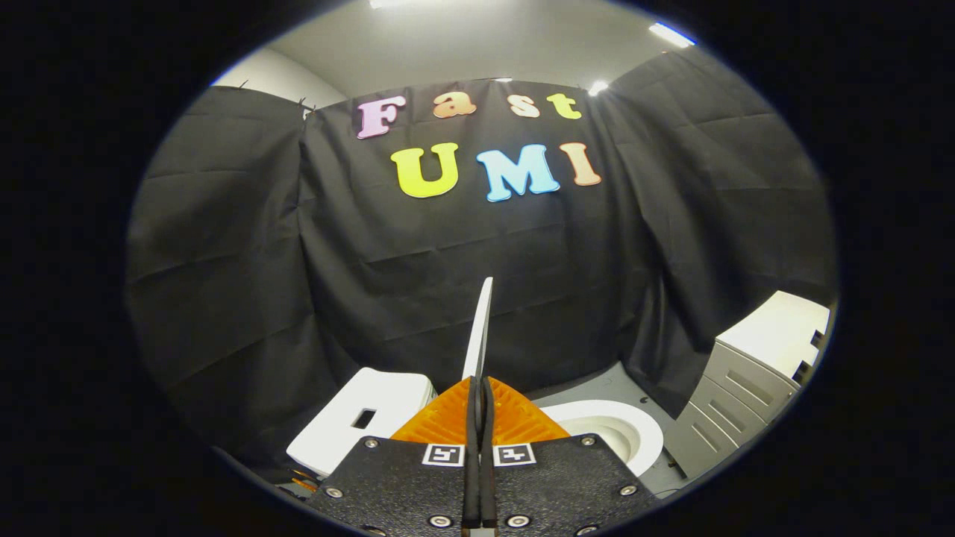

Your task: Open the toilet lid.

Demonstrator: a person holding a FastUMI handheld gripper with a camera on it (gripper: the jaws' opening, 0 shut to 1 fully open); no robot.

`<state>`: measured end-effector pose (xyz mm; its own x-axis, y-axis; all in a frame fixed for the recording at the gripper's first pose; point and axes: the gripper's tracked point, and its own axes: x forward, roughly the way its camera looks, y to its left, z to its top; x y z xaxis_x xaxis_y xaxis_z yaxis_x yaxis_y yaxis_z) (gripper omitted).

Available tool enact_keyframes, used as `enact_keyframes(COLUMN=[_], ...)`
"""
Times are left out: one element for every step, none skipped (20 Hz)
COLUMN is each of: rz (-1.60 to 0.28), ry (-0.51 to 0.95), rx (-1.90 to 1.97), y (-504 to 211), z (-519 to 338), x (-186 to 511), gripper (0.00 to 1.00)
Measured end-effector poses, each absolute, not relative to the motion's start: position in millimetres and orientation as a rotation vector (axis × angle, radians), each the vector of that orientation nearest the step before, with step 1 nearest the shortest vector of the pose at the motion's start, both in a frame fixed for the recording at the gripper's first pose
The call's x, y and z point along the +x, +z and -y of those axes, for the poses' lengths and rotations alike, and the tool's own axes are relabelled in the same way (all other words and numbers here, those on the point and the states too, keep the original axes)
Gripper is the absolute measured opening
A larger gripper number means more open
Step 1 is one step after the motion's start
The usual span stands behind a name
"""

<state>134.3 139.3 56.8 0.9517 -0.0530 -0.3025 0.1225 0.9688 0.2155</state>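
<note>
White toilet lid (480, 328) stands upright, edge-on, pinched between the gripper (481, 388) fingers; bowl (634, 440) open just beside, tank (358, 421) opposite.

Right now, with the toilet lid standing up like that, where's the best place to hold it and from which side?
Hold the lid by its thin free edge, coming at it edge-on as the tool is now. The lid stands nearly upright above the bowl, so only that slim edge fits between the fingers, which look closed on it, one on each face.
</note>
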Motion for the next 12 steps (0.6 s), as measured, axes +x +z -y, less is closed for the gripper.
enact_keyframes(rz=[-0.296, -0.294, -0.293, -0.296, -0.296, -0.297, -0.298, -0.297, -0.299, -0.297, -0.296, -0.297], ry=[-0.082, -0.073, -0.067, -0.060, -0.052, -0.046, -0.041, -0.033, -0.024, -0.015, -0.003, 0.008], rx=[0.220, 0.208, 0.202, 0.198, 0.193, 0.188, 0.184, 0.179, 0.171, 0.162, 0.152, 0.146], y=[58, 60, 60, 61, 62, 64, 66, 65, 67, 68, 69, 71], z=[-144, -148, -152, -156, -160, -164, -167, -173, -178, -183, -189, -194], x=[134, 136, 136, 137, 138, 139, 140, 142, 142, 143, 144, 146], gripper=[0.00, 0.00, 0.00, 0.00, 0.00, 0.00, 0.00, 0.00, 0.00, 0.00, 0.00, 0.00])
